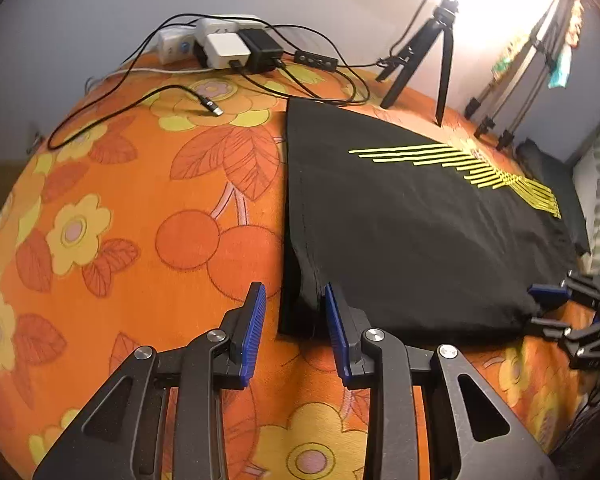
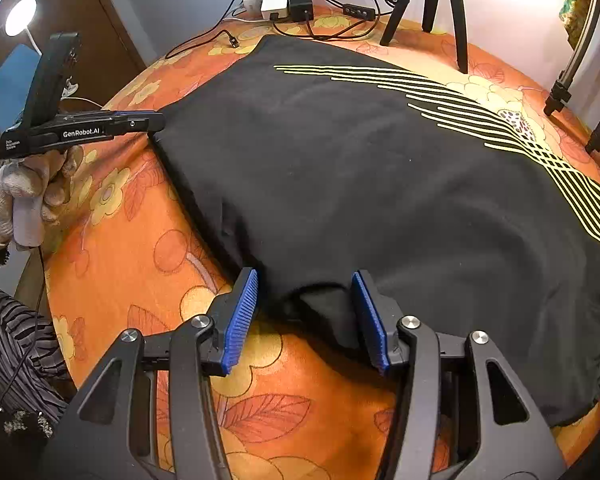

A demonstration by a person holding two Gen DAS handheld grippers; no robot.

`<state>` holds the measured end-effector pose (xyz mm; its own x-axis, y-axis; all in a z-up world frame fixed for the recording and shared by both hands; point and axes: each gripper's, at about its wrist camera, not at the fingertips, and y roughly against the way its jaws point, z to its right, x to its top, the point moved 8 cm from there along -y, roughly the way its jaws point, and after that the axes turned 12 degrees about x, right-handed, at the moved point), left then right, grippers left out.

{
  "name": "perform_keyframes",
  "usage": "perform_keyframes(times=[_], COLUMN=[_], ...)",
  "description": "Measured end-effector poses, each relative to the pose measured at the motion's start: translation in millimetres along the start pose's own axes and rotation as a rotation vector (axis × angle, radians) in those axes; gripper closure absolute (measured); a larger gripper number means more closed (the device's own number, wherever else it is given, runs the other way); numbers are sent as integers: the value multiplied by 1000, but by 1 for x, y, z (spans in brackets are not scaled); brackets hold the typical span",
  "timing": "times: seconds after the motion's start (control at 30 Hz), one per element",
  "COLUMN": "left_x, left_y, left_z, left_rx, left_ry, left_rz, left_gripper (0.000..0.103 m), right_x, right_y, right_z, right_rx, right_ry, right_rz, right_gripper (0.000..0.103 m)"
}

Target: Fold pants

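Orange floral cloth covers the counter, and on it lie the black pants, folded into a broad flat slab with yellow stripes fanning across the far right part. They occupy the right half of the left wrist view and most of the middle of the right wrist view, one straight edge running away toward the wall.

At the near left corner of the pants, the left tongs are spread, their blue pads standing on either side of the corner; the right pad sits against the fabric edge, the left one over bare cloth. Seen from the right wrist camera, these tongs reach the corner from the side, held by a gloved hand.

At the near edge further right, the right tongs are also spread wide, a raised lump of black fabric lying between the pads without being pinched.

Beyond the pants, near the wall, sit a power strip with chargers and loose black cables. A black tripod stands just beside the far edge of the pants.
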<state>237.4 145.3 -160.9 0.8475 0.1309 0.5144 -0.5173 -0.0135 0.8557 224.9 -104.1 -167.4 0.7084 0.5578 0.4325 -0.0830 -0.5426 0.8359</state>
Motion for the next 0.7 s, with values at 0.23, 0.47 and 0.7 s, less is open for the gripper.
perform_keyframes(times=[0.23,0.47,0.7], left_x=[7,7,5], left_y=[6,11,14], left_z=[6,6,-1], left_rx=[-15,11,41], left_ry=[59,111,160], left_rz=[-15,-32,-36], left_gripper=[57,52,50], right_x=[-8,-2,-2], right_y=[2,30,40], right_z=[-4,-12,-8], right_rx=[-75,-63,-130], right_ry=[23,-74,-104], right_rz=[3,106,174], right_gripper=[51,51,43])
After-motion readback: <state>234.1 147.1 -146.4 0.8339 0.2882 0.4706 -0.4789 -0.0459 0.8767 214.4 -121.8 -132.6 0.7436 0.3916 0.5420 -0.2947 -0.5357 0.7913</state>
